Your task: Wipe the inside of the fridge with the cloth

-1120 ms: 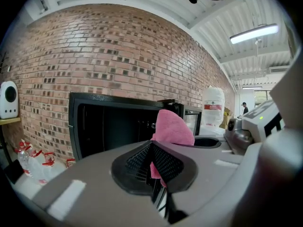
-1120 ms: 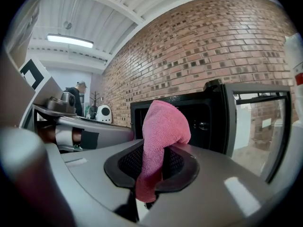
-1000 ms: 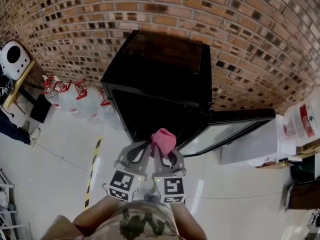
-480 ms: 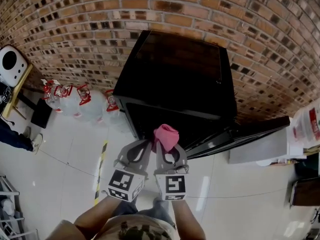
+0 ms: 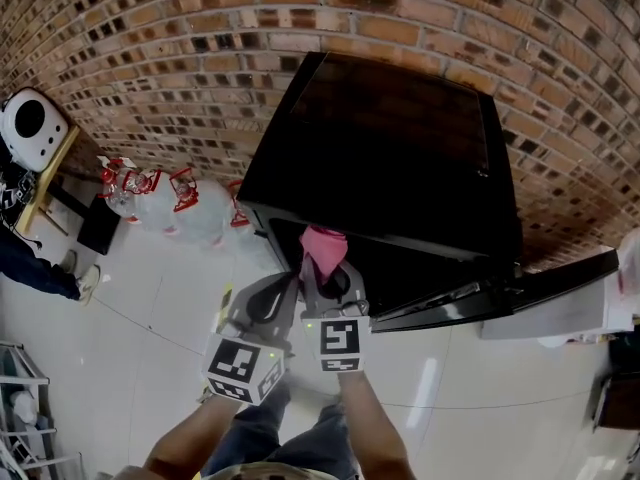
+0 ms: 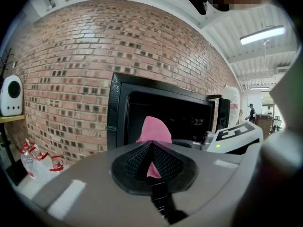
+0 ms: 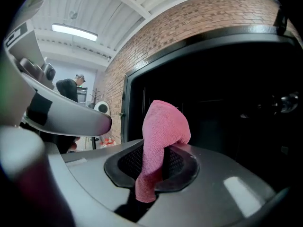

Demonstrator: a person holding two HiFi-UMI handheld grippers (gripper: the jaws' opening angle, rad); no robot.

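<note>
A black fridge stands against the brick wall, its door swung open to the right. My right gripper is shut on a pink cloth, which sticks up past the jaws at the front edge of the dark opening. In the right gripper view the cloth runs down between the pads. My left gripper sits close beside it on the left, jaws together. In its own view the left gripper shows a pink sliver in the slit, with the cloth just beyond.
Several water bottles stand on the floor left of the fridge. A white device rests on a wooden shelf at far left, above a person's leg. Yellow-black tape marks the floor. A white box sits behind the door.
Both grippers and the cloth have moved forward to the fridge opening. The fridge now looms larger and more central in the head view.
</note>
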